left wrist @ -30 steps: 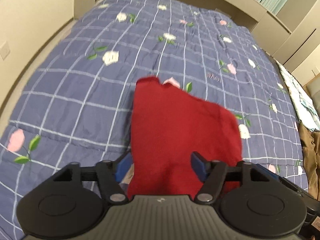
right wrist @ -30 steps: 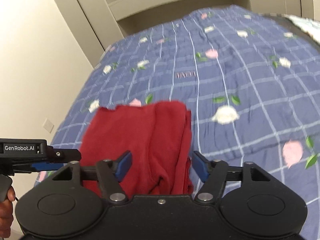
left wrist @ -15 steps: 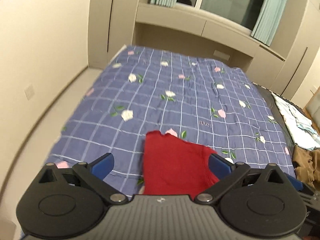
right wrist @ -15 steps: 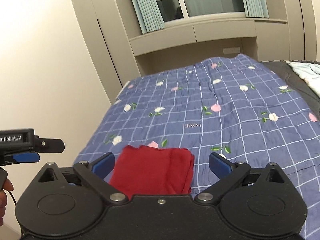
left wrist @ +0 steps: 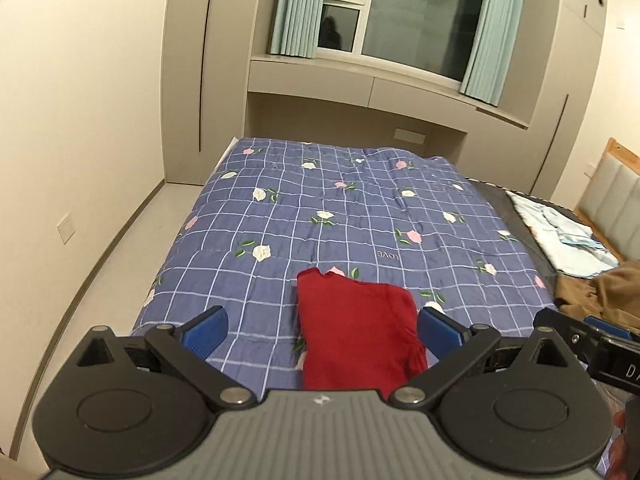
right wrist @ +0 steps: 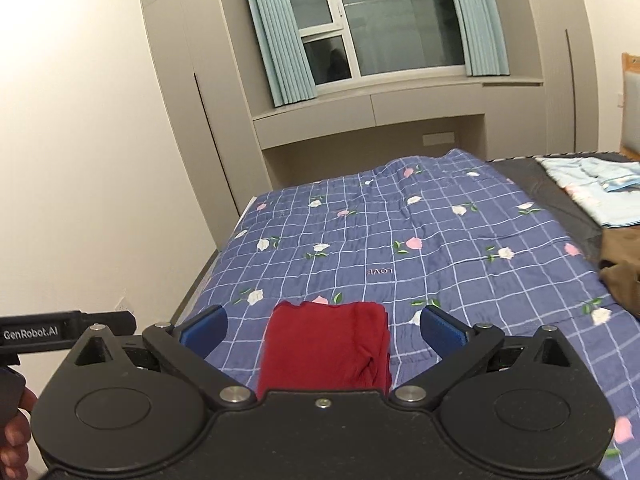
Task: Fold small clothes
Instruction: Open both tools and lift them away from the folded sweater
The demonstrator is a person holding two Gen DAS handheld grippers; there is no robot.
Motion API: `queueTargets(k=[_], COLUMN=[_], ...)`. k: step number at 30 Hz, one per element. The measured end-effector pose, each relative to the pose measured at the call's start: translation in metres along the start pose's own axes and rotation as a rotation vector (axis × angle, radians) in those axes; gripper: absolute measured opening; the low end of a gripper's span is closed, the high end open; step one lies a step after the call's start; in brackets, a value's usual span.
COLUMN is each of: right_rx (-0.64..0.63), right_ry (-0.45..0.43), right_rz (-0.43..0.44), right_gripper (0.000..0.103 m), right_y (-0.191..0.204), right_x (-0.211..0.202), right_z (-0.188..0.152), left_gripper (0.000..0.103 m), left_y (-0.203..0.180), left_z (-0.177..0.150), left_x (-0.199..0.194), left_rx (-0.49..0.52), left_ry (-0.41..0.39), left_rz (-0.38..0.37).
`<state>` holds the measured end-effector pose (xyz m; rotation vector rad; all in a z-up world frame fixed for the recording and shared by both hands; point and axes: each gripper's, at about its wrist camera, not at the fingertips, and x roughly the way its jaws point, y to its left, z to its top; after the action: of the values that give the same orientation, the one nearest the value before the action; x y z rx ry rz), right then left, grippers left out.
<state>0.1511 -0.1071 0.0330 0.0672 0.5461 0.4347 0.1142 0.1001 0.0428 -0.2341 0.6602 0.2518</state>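
Now both claws have pulled up and back: the left gripper (left wrist: 322, 330) and the right gripper (right wrist: 323, 329) gape wide, holding nothing. That suggests this fold is finished. The red garment (left wrist: 356, 330) lies folded, compact, on the checked quilt (left wrist: 360, 216) near its front edge.

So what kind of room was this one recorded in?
A bedroom, most likely at home: a bed with a blue floral quilt, a curtained window above it, built-in wardrobes, and a folded red garment lying on the quilt.

Home bedroom: quilted bed (left wrist: 360, 216), curtained window (right wrist: 384, 28).
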Motion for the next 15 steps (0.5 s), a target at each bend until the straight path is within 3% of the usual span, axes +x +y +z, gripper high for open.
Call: queueTargets(k=[8,15], right_rx=[-0.064,-0.104], right_ry=[-0.019,0.012], right_rz=[-0.01,-0.04], right_gripper=[0.102,0.102], right_y=[0.036,0.045], right_x=[-0.069,-0.112], right_z=[-0.036,-0.075], left_gripper=[0.102,0.102], left_y=[0.019,0.025], left_z=[-0.037,-0.074], left_x=[-0.052,-0.084], left_rx=[0.054,0.111], left_ry=[-0.005,-0.001], left_rz=[-0.036,-0.048])
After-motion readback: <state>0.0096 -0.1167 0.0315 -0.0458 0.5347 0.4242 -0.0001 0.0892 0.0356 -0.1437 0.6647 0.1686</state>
